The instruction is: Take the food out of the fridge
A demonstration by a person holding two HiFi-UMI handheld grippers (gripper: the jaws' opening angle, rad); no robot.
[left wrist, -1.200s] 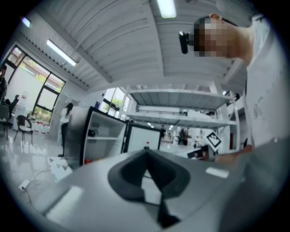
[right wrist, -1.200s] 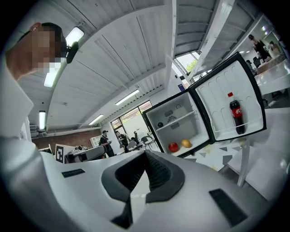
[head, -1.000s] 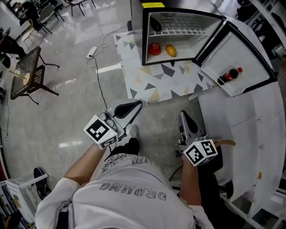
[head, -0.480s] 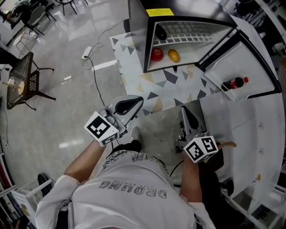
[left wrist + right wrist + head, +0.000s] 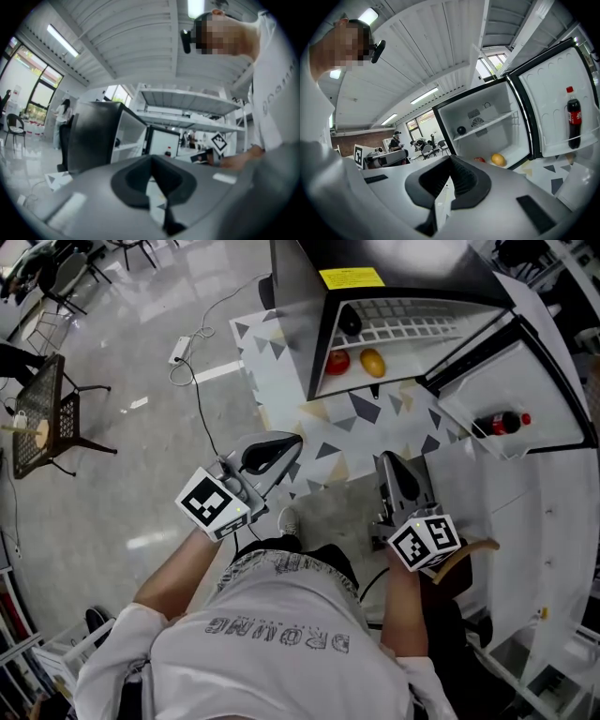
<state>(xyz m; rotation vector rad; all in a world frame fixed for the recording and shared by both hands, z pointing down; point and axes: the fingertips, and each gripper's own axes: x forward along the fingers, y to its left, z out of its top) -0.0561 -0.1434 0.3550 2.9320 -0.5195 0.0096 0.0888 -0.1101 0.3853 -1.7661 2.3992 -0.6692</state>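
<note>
From the head view I have the fridge (image 5: 298, 324) at the top of frame, its door (image 5: 534, 381) swung wide to the right, standing on a triangle-patterned mat (image 5: 281, 381). That view alone shows how far off I am: both tools hang over the mat's near edge, well short of the cabinet.

The right gripper view looks straight into the fridge's white interior (image 5: 487, 117). It gives the layout best, with a dark round item (image 5: 461, 130) on the wire shelf, and a red fruit (image 5: 479, 159) and a yellow fruit (image 5: 498, 160) side by side on the floor below. A cola bottle (image 5: 573, 117) stands upright in the door rack.

The left gripper view catches the fridge from its dark outer side, so the shelf and door show but the fruit does not.

The left gripper (image 5: 286, 448) has its jaws pressed together on nothing. The right gripper (image 5: 389, 465) is the same, closed and empty.
</note>
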